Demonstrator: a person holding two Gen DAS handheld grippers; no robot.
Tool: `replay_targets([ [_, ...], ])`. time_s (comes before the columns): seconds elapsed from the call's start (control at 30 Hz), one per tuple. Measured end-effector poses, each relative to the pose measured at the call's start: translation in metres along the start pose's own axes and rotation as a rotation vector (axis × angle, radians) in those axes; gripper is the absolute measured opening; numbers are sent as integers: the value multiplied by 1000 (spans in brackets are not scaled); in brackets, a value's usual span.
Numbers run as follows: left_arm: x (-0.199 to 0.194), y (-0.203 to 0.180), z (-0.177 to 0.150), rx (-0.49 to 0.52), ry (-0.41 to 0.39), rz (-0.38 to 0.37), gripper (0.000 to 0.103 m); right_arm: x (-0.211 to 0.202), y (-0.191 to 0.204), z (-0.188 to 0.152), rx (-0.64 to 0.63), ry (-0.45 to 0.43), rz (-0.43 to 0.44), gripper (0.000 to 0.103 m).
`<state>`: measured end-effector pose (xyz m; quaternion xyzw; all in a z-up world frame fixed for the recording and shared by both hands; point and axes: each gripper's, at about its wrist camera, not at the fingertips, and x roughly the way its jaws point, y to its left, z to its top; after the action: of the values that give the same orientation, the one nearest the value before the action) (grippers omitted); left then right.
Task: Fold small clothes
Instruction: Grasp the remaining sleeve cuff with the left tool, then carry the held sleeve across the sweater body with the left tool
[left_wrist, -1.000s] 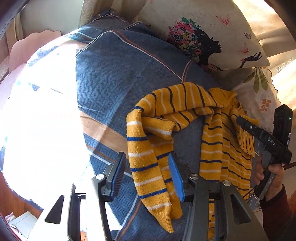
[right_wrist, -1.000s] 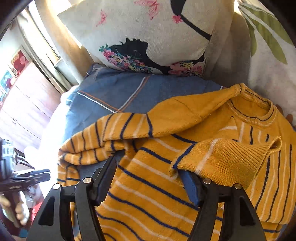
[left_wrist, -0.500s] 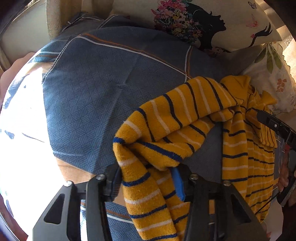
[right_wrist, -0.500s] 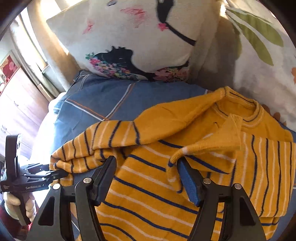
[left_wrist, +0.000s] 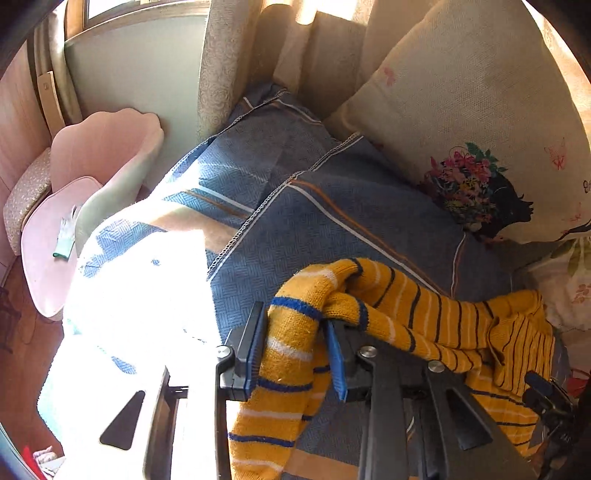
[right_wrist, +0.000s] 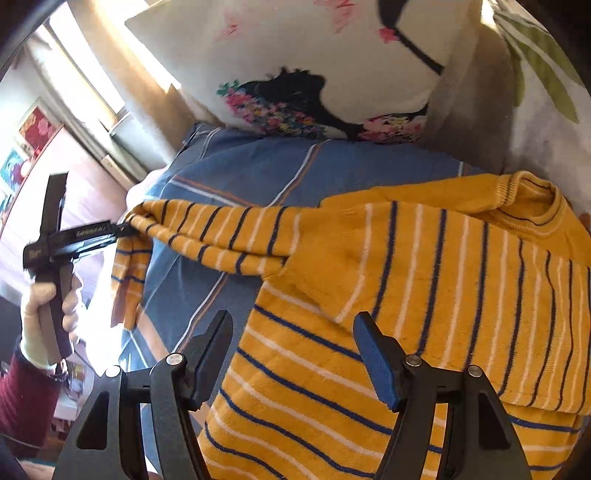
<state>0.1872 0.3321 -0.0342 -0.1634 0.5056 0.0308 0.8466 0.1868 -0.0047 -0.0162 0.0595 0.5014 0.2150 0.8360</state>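
Sleeve fabric is sitting pinched in the left tongs (left_wrist: 295, 350), whose two pads are closing on the striped knit just above the cuff, so that the cuff end is hanging down below them. The sleeve (right_wrist: 214, 232) itself is stretching out sideways from the body of the yellow striped sweater (right_wrist: 424, 295), which is lying mostly flat on the blue bedspread (right_wrist: 258, 173) in front of the printed pillow (right_wrist: 314, 55).

The right tongs (right_wrist: 295, 354) are standing wide apart and gripping nothing; they are hovering over the lower body of the sweater, near where the sleeve joins it.

What the coming fold is turning on, as I judge it, is the sleeve's long axis: it is running across the bed from the left tongs toward the shoulder, with the sweater body lying to the right of that grip. The left hand is already holding the free end, so it is the one placed to carry the sleeve inward across the chest, while the empty right tongs are nearer the body and could be pinning it.
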Motion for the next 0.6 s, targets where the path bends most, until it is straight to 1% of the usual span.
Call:
replay_targets([
  [0.03, -2, 1, 0, -3, -2, -9, 31, -3, -6, 5, 24, -14, -18, 73],
  [0.1, -7, 9, -6, -11, -5, -16, 32, -2, -14, 15, 67, -27, -17, 73],
  [0.17, -6, 20, -13, -19, 2, -15, 33, 1, -14, 21, 110, -34, 32, 73],
  [0.23, -6, 28, -16, -41, 8, -13, 34, 11, -5, 27, 119, -19, 83, 73],
  [0.27, -10, 32, -21, -53, 4, -8, 34, 17, 2, 29, 110, -8, 94, 73],
  [0.33, -18, 48, -22, -78, -20, 22, 34, 30, 16, 32, 98, 17, 116, 73],
  [0.4, -26, 64, -24, -112, -33, 9, 34, 43, 25, 36, 111, 30, 145, 73],
  [0.47, -31, 81, -29, -137, -34, 7, 39, 59, 31, 43, 128, 50, 170, 73],
  [0.5, -33, 86, -32, -144, -32, 7, 39, 68, 34, 47, 140, 66, 179, 73],
  [0.6, -35, 101, -46, -151, -10, 1, 39, 95, 43, 66, 142, 82, 150, 73],
])
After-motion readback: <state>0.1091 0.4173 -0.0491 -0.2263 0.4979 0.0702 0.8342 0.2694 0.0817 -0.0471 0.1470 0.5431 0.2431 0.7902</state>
